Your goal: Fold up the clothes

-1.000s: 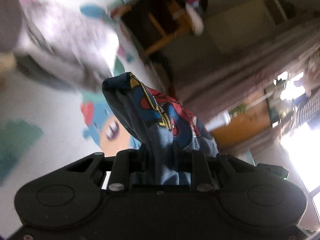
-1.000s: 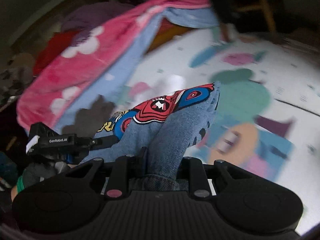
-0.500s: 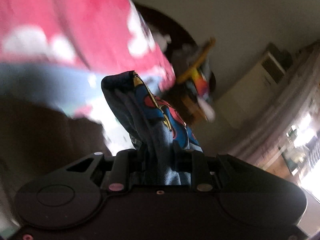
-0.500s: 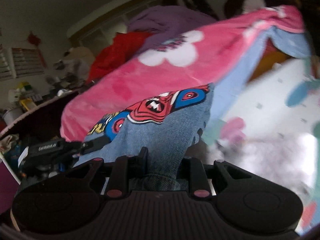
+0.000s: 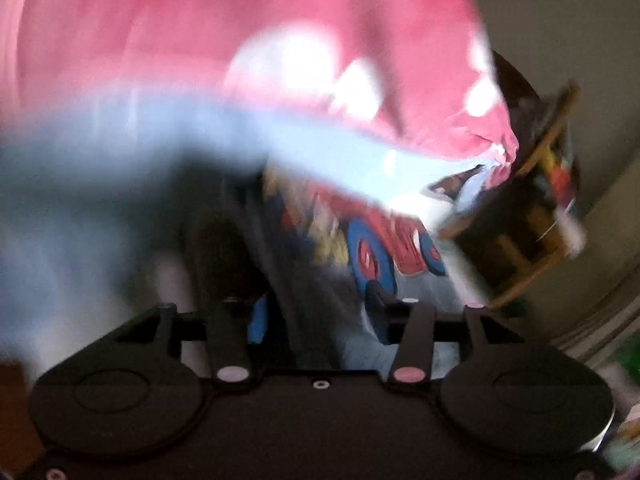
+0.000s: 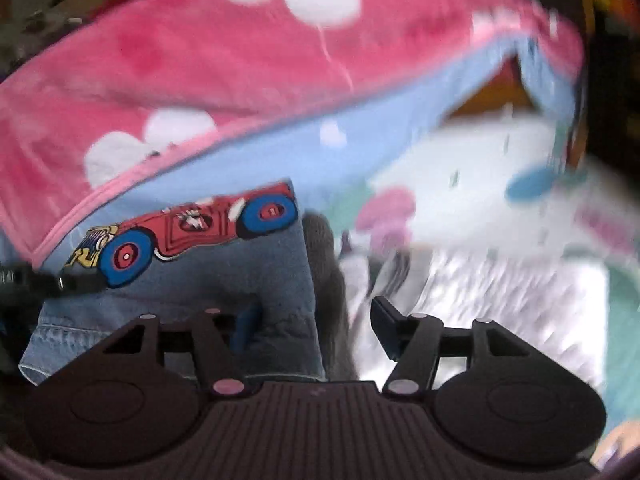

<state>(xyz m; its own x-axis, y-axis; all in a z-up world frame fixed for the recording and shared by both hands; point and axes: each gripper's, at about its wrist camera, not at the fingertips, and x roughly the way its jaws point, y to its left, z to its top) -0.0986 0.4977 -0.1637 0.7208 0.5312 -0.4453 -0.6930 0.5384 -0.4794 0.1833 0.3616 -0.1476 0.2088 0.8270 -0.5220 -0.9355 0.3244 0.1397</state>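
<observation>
Left wrist view: the left gripper (image 5: 320, 312) is standing with its fingers (image 5: 224, 320) parted, having just been opening; the denim garment (image 5: 320, 280) with its red cartoon car print (image 5: 384, 240) is lying loosely between them, and whether either pad is touching the cloth cannot be told through the blur. Behind the garment, a pink blanket (image 5: 240, 40) with white flower shapes and a light blue underside is filling the upper part of the view. A wooden chair (image 5: 532, 240) heaped with coloured items is showing at the right.

Right wrist view: the right gripper (image 6: 316, 320) is also standing released, its jaws having just been opening; the right-hand finger is hanging clear of the denim, while the left-hand one is lying over the cloth. The denim garment (image 6: 224, 280) is resting just below the blanket's lower edge (image 6: 200, 80), car print (image 6: 192, 232) uppermost, on a play mat (image 6: 480, 184) printed with pastel shapes. A pale crumpled garment (image 6: 500, 300) is lying on the mat just beside the denim, to its right.
</observation>
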